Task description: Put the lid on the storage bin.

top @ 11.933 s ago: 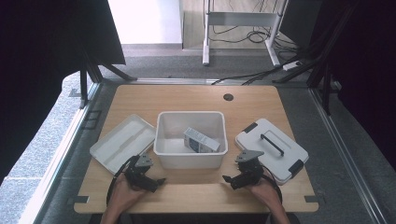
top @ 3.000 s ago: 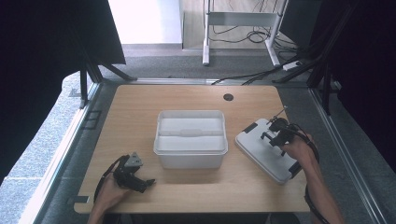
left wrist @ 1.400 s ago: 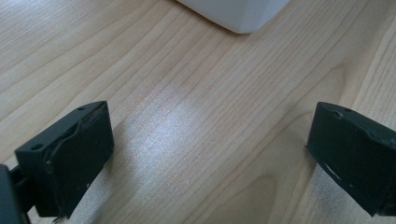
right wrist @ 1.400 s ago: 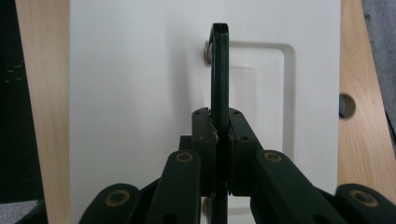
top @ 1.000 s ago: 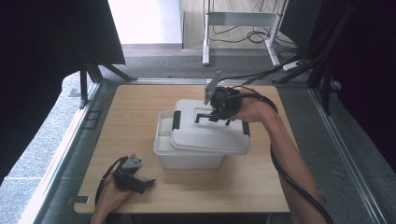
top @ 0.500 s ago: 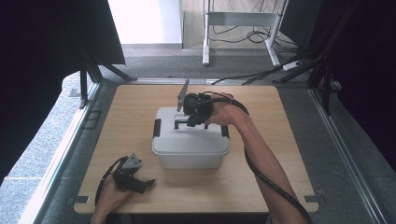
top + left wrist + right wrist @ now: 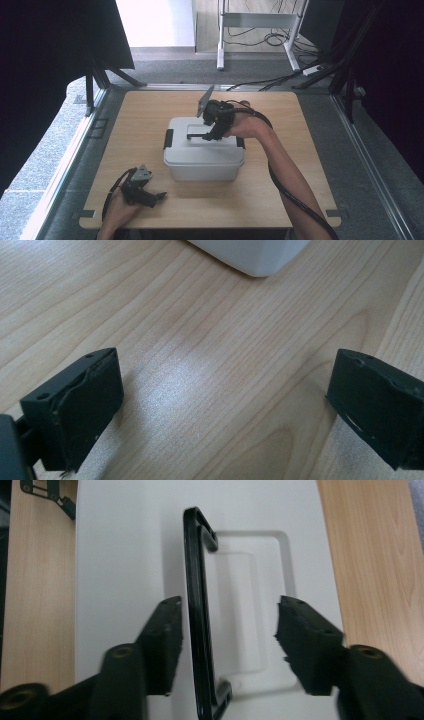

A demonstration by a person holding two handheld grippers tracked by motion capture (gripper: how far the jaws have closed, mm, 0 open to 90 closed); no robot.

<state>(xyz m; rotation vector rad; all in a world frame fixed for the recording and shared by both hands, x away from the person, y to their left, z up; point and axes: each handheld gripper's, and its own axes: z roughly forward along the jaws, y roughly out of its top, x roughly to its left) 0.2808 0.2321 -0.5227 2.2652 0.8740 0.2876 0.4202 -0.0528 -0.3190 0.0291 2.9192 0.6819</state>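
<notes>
1. Pale wooden table point(image 7: 280, 200) on a grey carpeted floor, dark curtains on both sides.
2. Right gripper point(image 7: 225, 640) over the lid, jaws just opened and standing apart, pads pressing on nothing.
3. Thin black folding handle point(image 7: 196, 610) upright between those jaws, close beside the left-hand pad, well clear of the other.
4. White plastic lid with black side latches point(image 7: 200, 145) seated on the white rectangular plastic box point(image 7: 205, 170) at the table's middle.
5. Left gripper point(image 7: 156, 196) resting low near the table's front edge, jaws wide apart over bare wood, holding nothing.
6. Corner of the box just ahead in the left gripper view.
</notes>
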